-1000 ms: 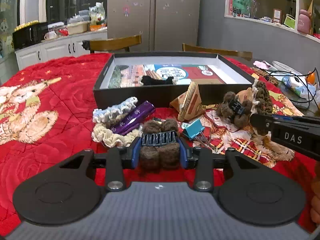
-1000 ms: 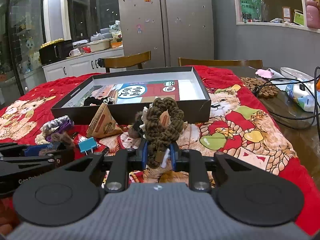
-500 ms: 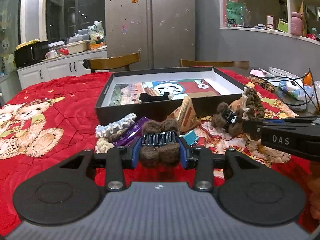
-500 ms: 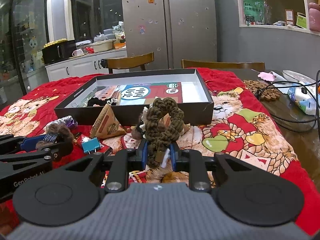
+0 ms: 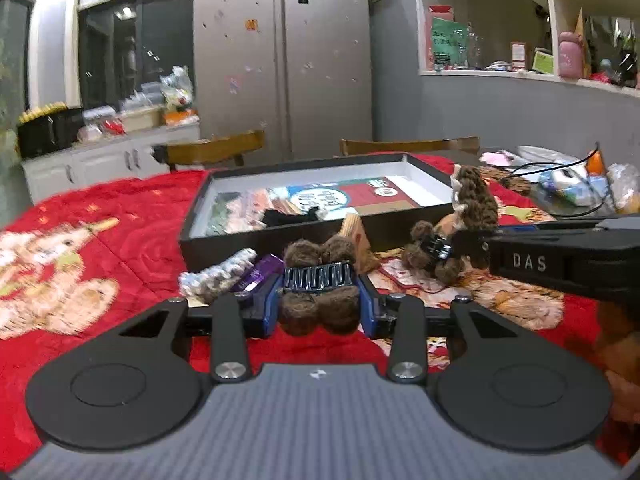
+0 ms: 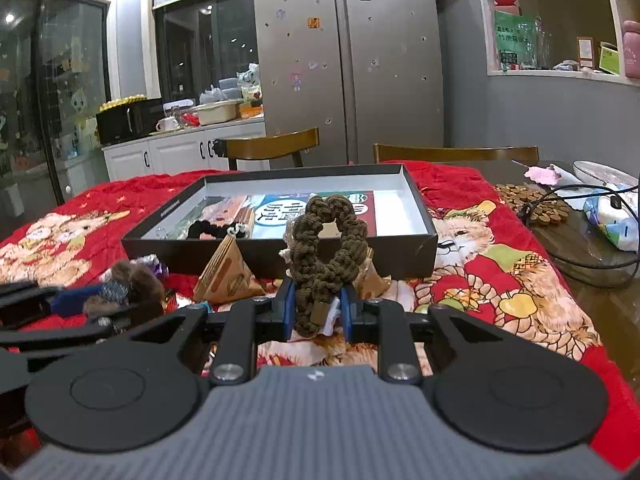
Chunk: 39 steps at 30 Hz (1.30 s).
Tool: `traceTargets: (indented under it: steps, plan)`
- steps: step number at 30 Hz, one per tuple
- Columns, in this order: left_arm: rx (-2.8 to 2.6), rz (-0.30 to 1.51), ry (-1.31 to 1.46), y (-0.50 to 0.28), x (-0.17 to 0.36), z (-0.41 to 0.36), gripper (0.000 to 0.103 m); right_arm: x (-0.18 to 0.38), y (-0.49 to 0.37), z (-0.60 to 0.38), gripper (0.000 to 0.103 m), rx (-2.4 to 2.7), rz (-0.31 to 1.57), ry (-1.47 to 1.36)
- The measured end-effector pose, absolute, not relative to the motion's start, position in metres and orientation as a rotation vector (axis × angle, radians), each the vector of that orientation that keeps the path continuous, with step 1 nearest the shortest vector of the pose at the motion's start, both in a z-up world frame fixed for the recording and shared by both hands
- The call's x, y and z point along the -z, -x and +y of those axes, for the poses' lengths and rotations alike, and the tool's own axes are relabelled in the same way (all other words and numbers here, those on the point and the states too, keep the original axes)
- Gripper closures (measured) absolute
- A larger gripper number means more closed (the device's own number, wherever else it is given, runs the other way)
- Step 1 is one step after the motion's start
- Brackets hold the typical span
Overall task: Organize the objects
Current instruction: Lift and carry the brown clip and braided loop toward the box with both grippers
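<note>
My left gripper (image 5: 319,310) is shut on a fuzzy brown hair claw clip (image 5: 320,312), held above the red cloth. It also shows in the right wrist view (image 6: 120,290). My right gripper (image 6: 318,314) is shut on a brown knitted scrunchie (image 6: 328,248), held upright in front of the black tray (image 6: 416,252); the scrunchie shows at the right in the left wrist view (image 5: 474,196). The tray (image 5: 200,240) holds printed cards and a black hair tie (image 5: 286,216). A second fuzzy brown clip (image 5: 434,254) lies on the cloth.
Before the tray lie a white lace scrunchie (image 5: 216,276), a purple packet (image 5: 258,274) and a triangular wooden piece (image 6: 230,274). Two chairs (image 6: 272,148) stand behind the table. Cables and bags (image 6: 600,208) sit at the right on bare wood.
Both grippers have risen and tilted up with their items still held; the cloth items sit lower in view and more of the room shows.
</note>
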<state>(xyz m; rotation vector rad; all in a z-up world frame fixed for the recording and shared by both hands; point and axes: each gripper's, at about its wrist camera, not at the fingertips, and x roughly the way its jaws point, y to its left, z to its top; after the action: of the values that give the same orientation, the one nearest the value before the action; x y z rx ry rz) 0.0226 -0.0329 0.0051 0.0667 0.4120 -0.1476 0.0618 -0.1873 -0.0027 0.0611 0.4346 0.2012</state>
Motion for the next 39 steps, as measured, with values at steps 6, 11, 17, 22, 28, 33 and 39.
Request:
traceTargets:
  steps: [6,11,17,22,28,33,39]
  plan:
    - [0.145,0.406,-0.040,-0.023,-0.005,-0.028,0.059,-0.007,-0.067,-0.192,0.077,-0.169,0.422,-0.091]
    - [0.149,0.346,-0.062,-0.015,-0.009,-0.031,0.059,-0.020,-0.070,-0.195,0.077,-0.149,0.424,-0.133]
    - [0.083,0.283,-0.042,-0.016,-0.025,-0.021,0.059,-0.042,-0.080,-0.187,0.077,-0.188,0.428,-0.190]
    - [0.078,0.295,0.035,-0.034,-0.055,0.003,0.059,-0.063,-0.095,-0.174,0.077,-0.235,0.435,-0.233]
    - [0.087,0.257,0.080,-0.058,-0.103,0.033,0.059,-0.085,-0.128,-0.157,0.077,-0.289,0.486,-0.294]
    - [0.076,0.274,0.188,-0.090,-0.135,0.057,0.059,-0.092,-0.162,-0.148,0.077,-0.297,0.538,-0.369]
    - [0.086,0.329,0.191,-0.126,-0.154,0.065,0.059,-0.090,-0.199,-0.130,0.077,-0.361,0.611,-0.351]
